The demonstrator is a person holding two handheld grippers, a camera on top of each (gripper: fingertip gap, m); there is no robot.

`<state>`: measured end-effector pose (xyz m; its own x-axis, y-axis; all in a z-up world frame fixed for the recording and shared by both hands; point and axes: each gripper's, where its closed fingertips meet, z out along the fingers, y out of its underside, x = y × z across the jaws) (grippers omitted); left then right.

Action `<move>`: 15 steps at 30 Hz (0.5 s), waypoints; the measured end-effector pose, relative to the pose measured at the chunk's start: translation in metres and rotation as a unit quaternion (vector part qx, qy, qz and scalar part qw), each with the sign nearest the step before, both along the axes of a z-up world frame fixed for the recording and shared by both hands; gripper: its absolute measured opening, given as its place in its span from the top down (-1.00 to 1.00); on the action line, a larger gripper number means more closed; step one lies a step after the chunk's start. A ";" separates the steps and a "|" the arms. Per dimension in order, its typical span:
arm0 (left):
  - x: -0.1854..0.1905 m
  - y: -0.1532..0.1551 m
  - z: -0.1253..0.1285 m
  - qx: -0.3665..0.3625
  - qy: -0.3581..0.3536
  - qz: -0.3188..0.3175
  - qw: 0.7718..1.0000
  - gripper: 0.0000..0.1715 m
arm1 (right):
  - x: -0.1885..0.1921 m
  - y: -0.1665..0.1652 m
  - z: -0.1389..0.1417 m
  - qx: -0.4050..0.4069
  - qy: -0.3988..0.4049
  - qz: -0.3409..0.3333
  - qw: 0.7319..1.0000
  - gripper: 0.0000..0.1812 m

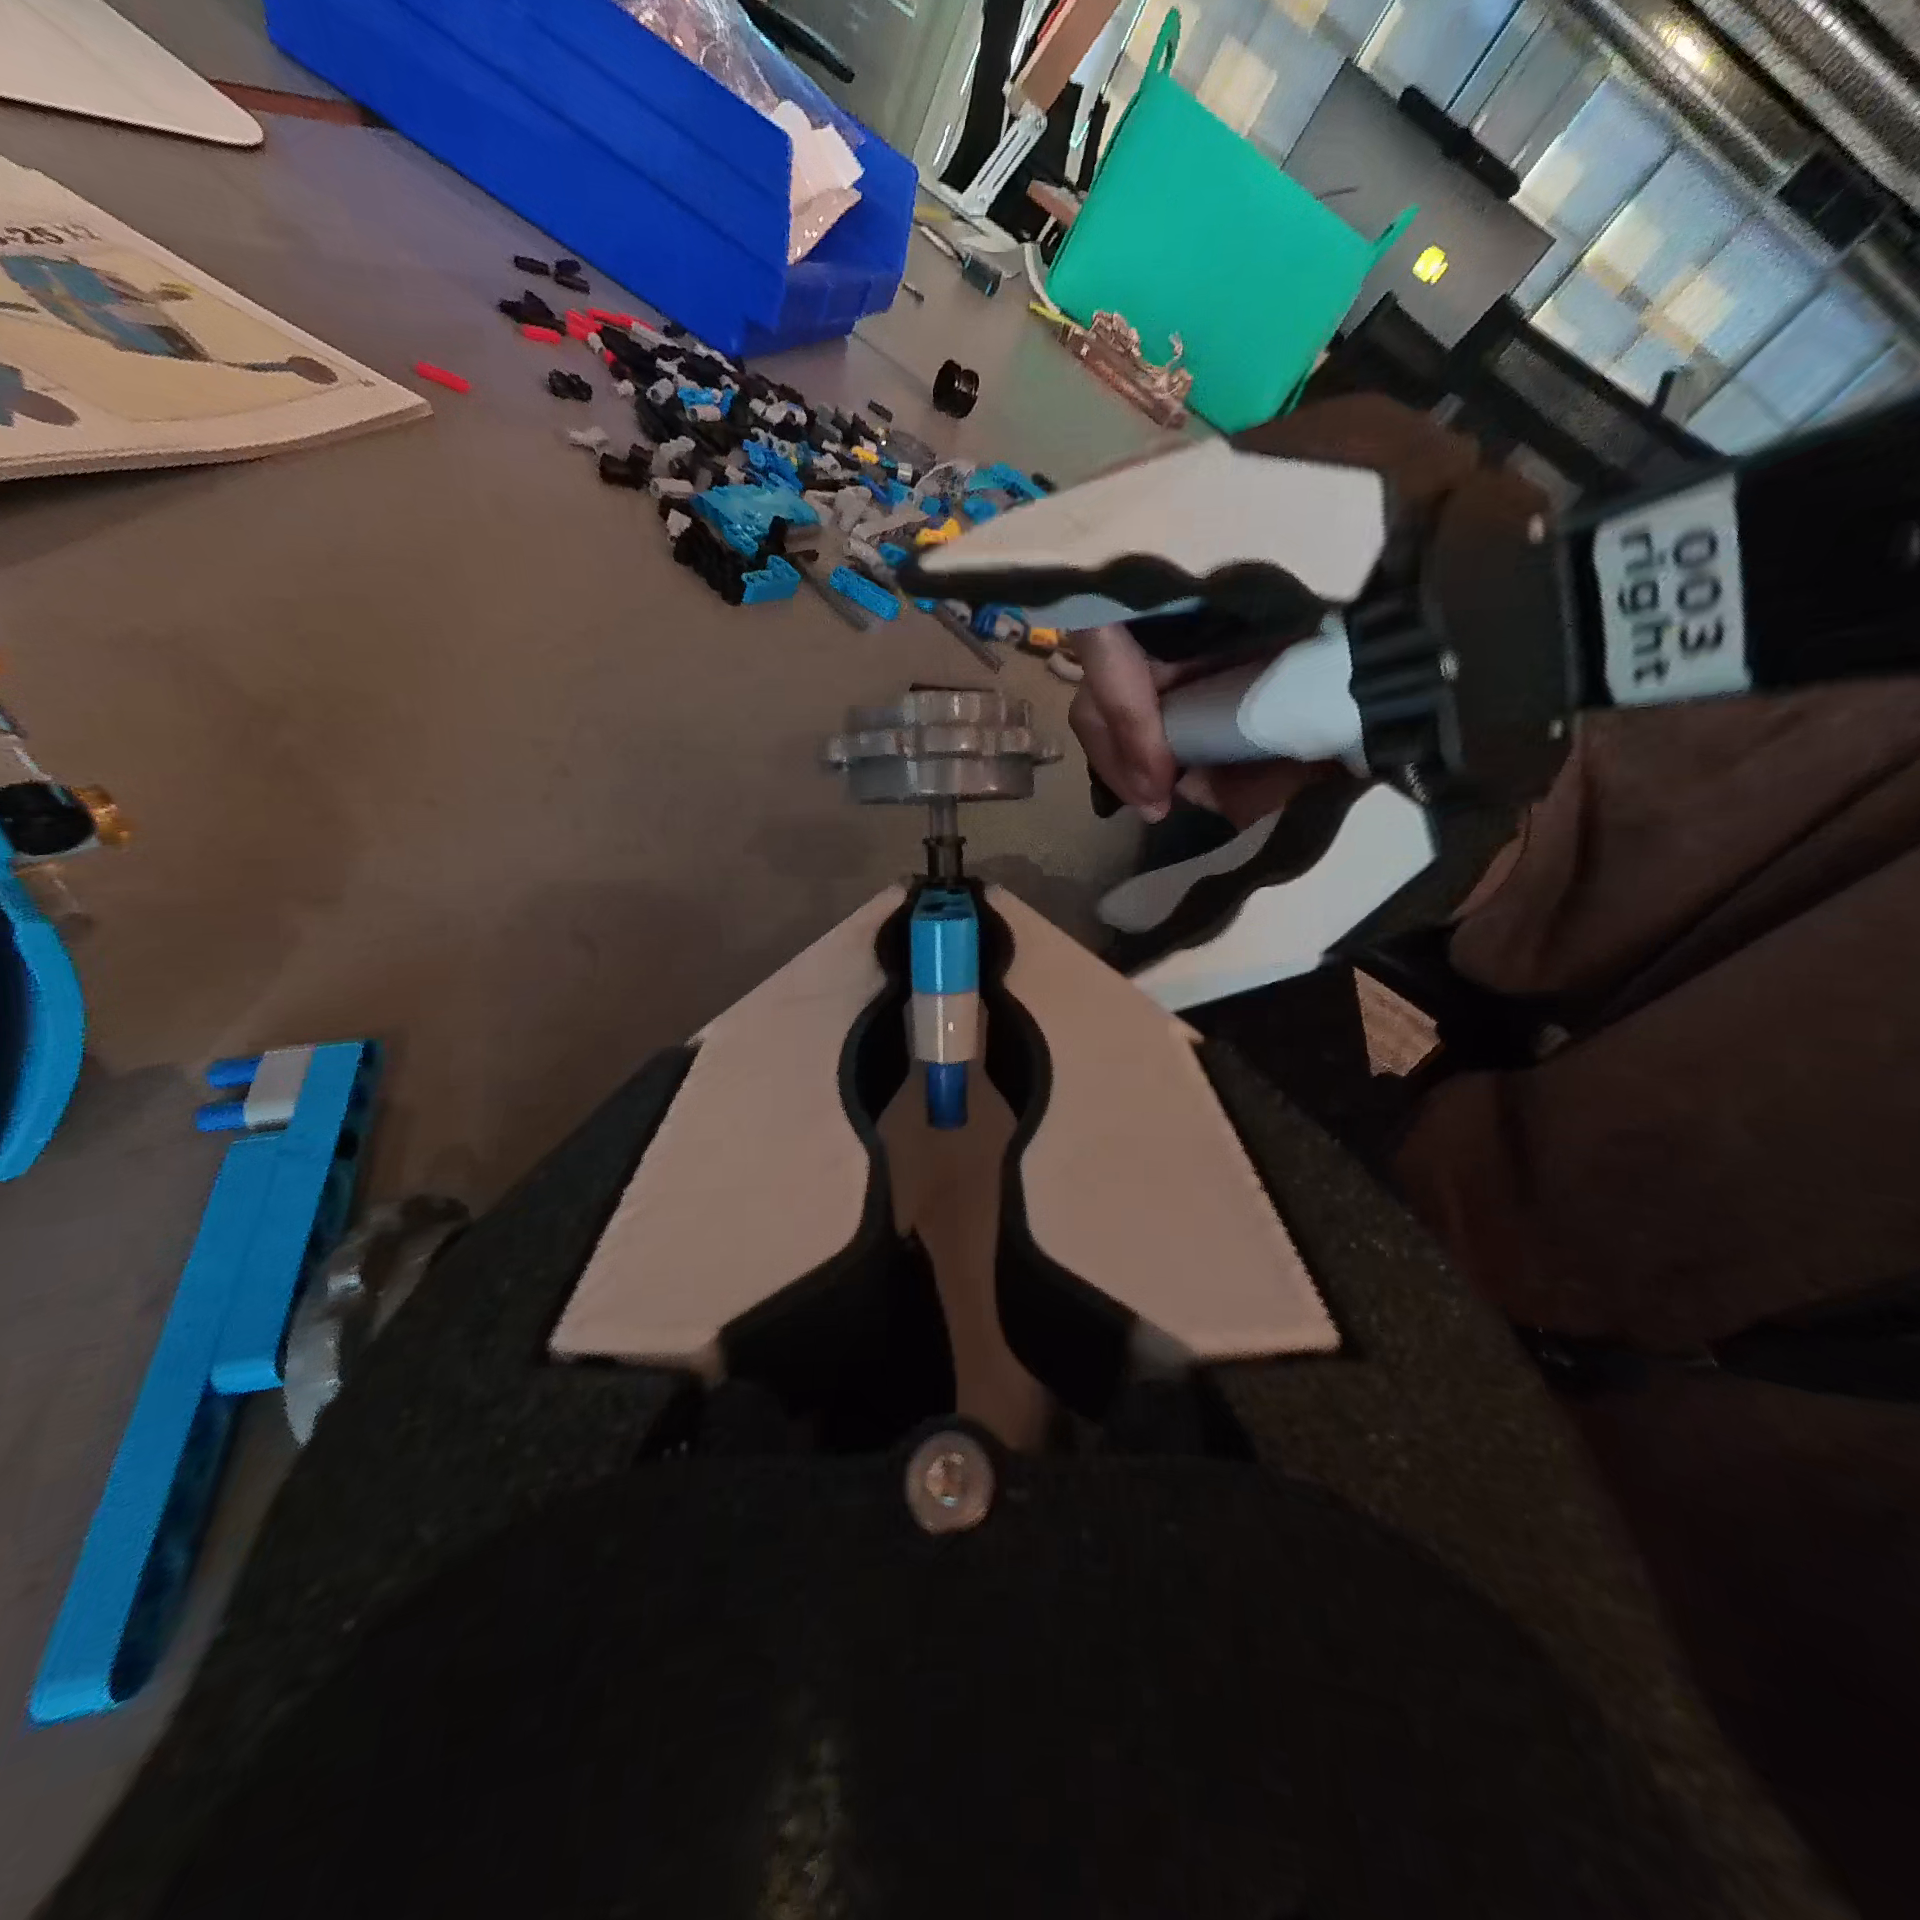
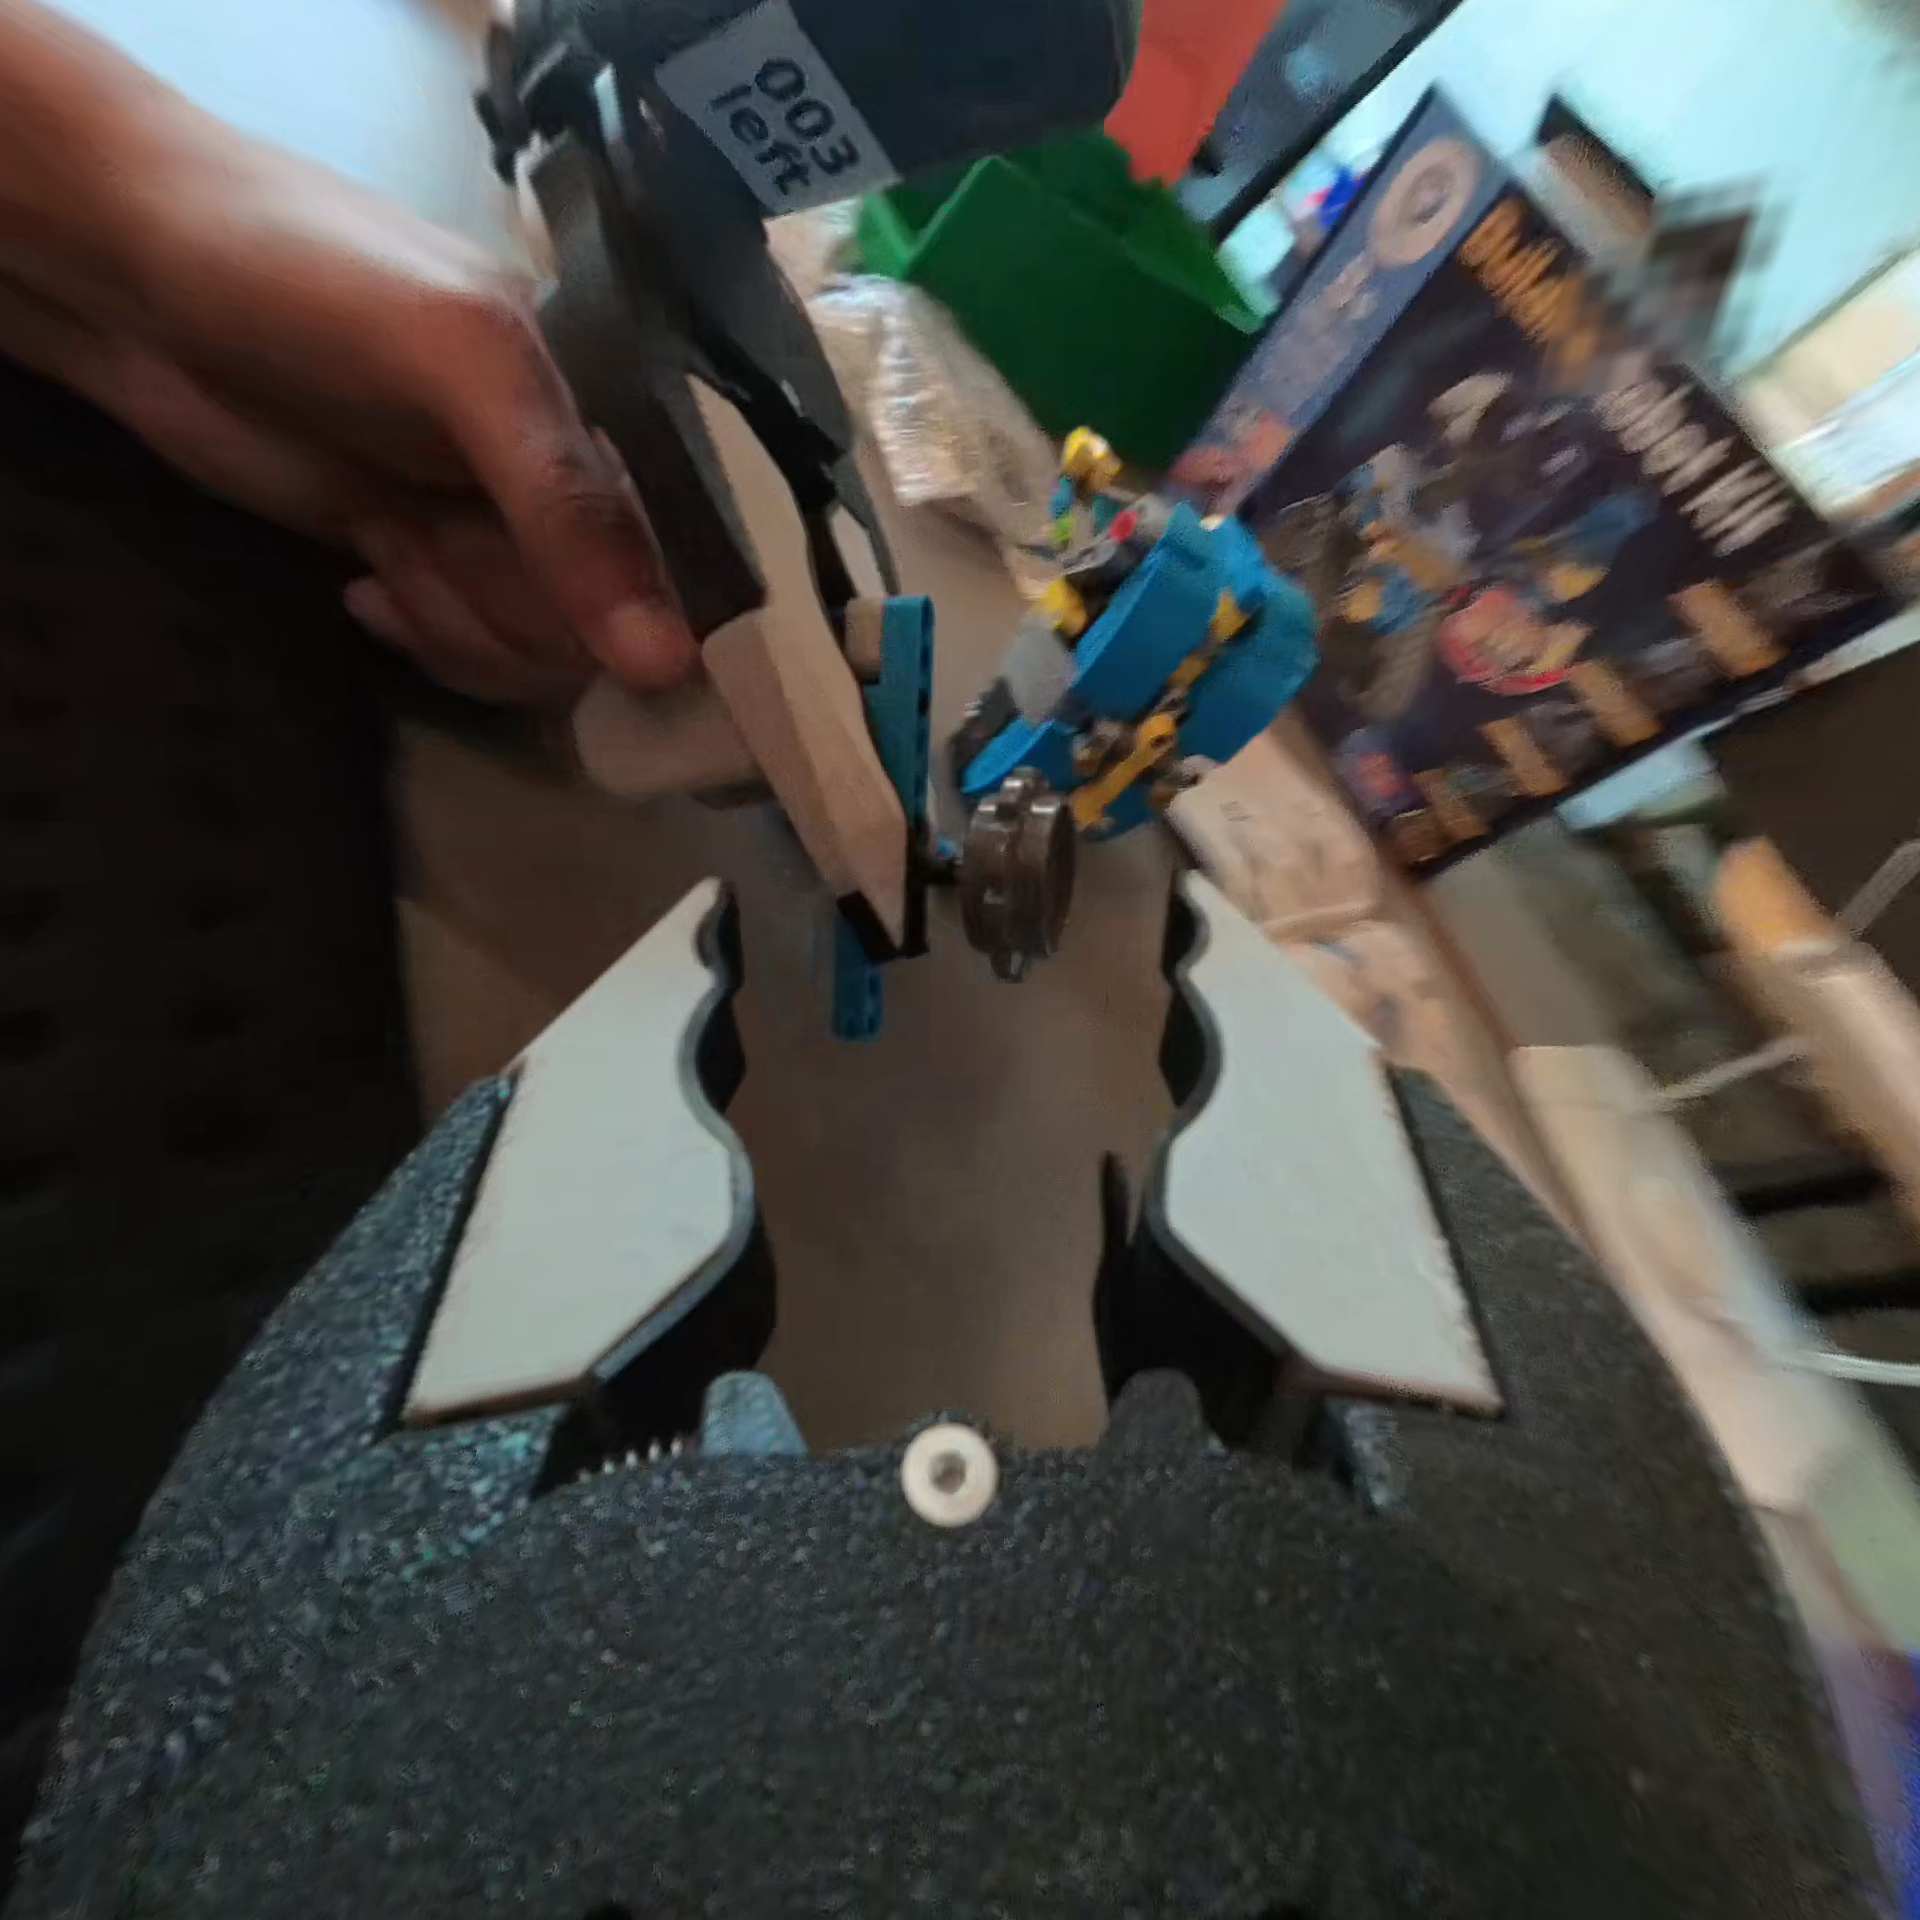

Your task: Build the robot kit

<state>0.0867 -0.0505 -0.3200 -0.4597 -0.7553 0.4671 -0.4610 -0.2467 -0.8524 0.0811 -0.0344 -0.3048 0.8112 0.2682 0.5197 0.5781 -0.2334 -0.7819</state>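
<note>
My left gripper (image 1: pixel 943 899) is shut on a slim blue-and-white brick piece (image 1: pixel 943 997). A short black axle at its tip carries a grey toothed wheel (image 1: pixel 943 748), held above the grey table (image 1: pixel 468 727). In the right wrist view the left gripper (image 2: pixel 883 920) grips a teal beam (image 2: pixel 899 686), with the wheel (image 2: pixel 1018 873) sticking out sideways. My right gripper (image 2: pixel 951 899) is open and empty, just short of the wheel. In the left wrist view the right gripper (image 1: pixel 1023 743) comes in from the right, its jaws spread above and below the wheel.
A pile of small loose pieces (image 1: pixel 790 488) lies behind, with a blue bin (image 1: pixel 623 135), an open booklet (image 1: pixel 156 343) and a green bag (image 1: pixel 1216 260). A long blue beam assembly (image 1: pixel 208 1351) lies at left. A part-built blue model (image 2: pixel 1153 655), a picture box (image 2: pixel 1558 520) and a hand (image 2: pixel 468 499) show too.
</note>
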 end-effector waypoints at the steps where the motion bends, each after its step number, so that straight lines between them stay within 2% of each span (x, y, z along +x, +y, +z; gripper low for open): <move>1: 0.000 0.000 0.001 -0.004 -0.001 -0.001 1.000 0.93 | 0.000 0.002 0.003 0.020 -0.040 -0.013 0.999 0.22; 2: 0.000 0.000 0.001 -0.007 -0.001 -0.002 1.000 0.93 | -0.002 0.004 0.002 0.028 -0.064 -0.015 0.997 0.39; 3: -0.001 0.000 0.001 -0.008 -0.001 -0.003 1.000 0.93 | -0.005 0.006 -0.002 0.018 -0.072 -0.014 0.997 0.44; 4: -0.001 -0.001 0.000 -0.006 0.001 -0.007 1.000 0.93 | -0.005 0.009 -0.006 0.008 -0.074 -0.019 0.997 0.37; 10: 0.000 0.000 -0.003 -0.004 0.011 -0.003 1.000 0.93 | 0.003 0.019 -0.016 -0.032 -0.079 -0.054 0.995 0.42; 15: 0.001 0.002 -0.005 -0.016 0.022 0.002 1.000 0.93 | 0.005 0.021 -0.018 -0.032 -0.107 -0.063 0.992 0.46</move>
